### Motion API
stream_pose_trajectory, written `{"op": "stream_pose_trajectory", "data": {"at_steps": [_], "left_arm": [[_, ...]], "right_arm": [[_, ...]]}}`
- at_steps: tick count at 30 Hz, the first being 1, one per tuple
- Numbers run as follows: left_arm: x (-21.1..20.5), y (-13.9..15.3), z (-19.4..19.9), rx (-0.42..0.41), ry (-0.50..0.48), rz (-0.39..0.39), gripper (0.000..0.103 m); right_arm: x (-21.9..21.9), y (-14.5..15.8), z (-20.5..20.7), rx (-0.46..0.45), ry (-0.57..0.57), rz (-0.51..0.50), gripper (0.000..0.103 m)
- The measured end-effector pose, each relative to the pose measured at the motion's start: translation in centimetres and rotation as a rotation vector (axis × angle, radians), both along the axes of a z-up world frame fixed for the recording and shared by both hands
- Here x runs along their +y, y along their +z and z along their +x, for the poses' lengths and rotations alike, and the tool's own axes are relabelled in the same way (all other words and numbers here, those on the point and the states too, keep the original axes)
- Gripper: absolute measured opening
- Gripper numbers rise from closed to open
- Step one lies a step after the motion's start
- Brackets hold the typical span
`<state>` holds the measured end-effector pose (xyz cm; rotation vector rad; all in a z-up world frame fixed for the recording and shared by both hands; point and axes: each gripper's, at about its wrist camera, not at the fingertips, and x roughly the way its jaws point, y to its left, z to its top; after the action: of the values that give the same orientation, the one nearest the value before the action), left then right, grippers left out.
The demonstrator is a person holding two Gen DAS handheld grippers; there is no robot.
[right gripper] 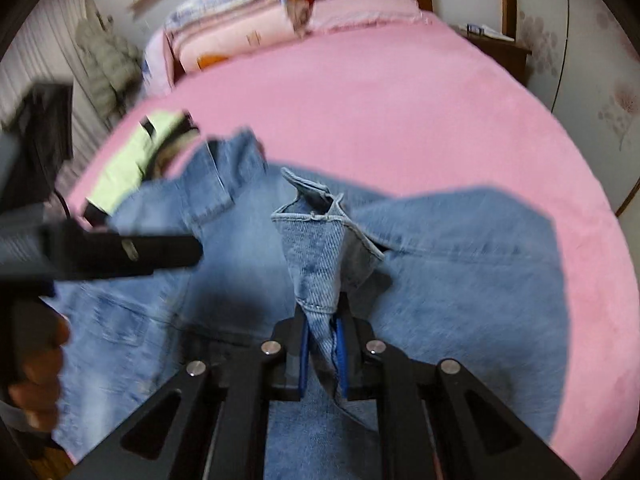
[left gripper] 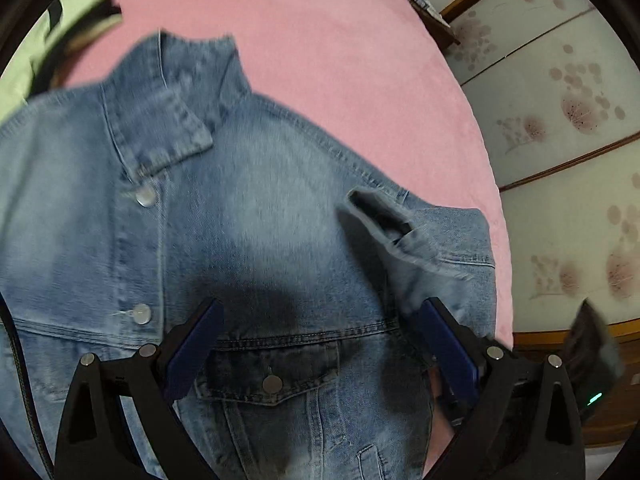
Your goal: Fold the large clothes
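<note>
Bed [right gripper: 440,120]: pink cover, the largest thing in both views and the landmark for the rest.
Denim jacket [left gripper: 280,240]: lies front-up across the near part of the bed, collar [left gripper: 168,112] toward the bed's far end, chest pocket [left gripper: 276,376] nearest the camera.
How it handles: judged heavy, thick and fairly stiff for cloth; it should hold a crease but drag on the bed's cover. Seams, cuffs and hems look like the firmest places to pinch; buttons are best avoided.
Sleeve [right gripper: 320,248]: raised off the bed above the jacket's body, cuff [right gripper: 310,200] open and pointing up.
Right gripper [right gripper: 322,356]: jaws nearly closed, clamping the sleeve's cloth between the blue pads.
Left gripper [left gripper: 320,344]: jaws spread wide, empty, hovering over the chest pocket; whether it touches the denim I cannot tell.
Green garment [right gripper: 132,156]: on the bed just beyond the jacket's collar, partly under dark cloth.
Left wrist view only: the placket buttons [left gripper: 146,196], the pocket flap, and the patterned sliding panels [left gripper: 560,120] beside the bed.
Right wrist view only: the clamped sleeve close up, the folded quilts [right gripper: 240,28] at the bed's head, the headboard, and the person's hand [right gripper: 36,376] holding the left gripper.
</note>
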<state>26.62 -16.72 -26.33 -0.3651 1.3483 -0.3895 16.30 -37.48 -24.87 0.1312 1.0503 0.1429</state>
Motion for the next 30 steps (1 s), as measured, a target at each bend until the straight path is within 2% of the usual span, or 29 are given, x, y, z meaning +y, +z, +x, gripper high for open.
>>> {"op": "stream_pose_trajectory", "data": {"at_steps": [4,8,10,13,17,23,27,30], "left_arm": [[0.0,-1.5,0.3,0.042,-0.027,-0.081,0.098],[-0.9,-2.8,0.5,0.099,-0.069,-0.173,0.098],[-1.7,-3.3,0.5,0.116,-0.101,-0.196,0.098],[-3.2,-4.0,0.8,0.149,-0.152,-0.238,0.098],[-4.8,-5.3,1.2,0.194,-0.181,-0.272,0.098],[-5.7,-7.0,1.5,0.250,-0.171,-0.307,0.098],[-6.3,-8.9,1.6,0.283,-0.166,-0.335,0.088],[-6.5,-9.6,1.7,0.293,-0.170,-0.346,0.085]], "right_arm": [[1.3,-1.6,-0.4,0.034,0.017,-0.066,0.015],[1.3,-2.0,-0.8,0.041,0.021,-0.090,0.019],[1.1,-2.0,-1.1,0.051,0.018,-0.077,0.029],[0.6,-2.0,-1.5,0.059,0.020,-0.059,0.037],[0.2,-1.5,-2.5,0.059,0.032,-0.044,0.037],[-1.2,0.0,-4.2,0.052,0.016,-0.020,0.038],[-2.3,0.5,-4.7,0.067,0.001,0.017,0.037],[-2.9,0.5,-4.9,0.077,-0.003,0.027,0.038]]}}
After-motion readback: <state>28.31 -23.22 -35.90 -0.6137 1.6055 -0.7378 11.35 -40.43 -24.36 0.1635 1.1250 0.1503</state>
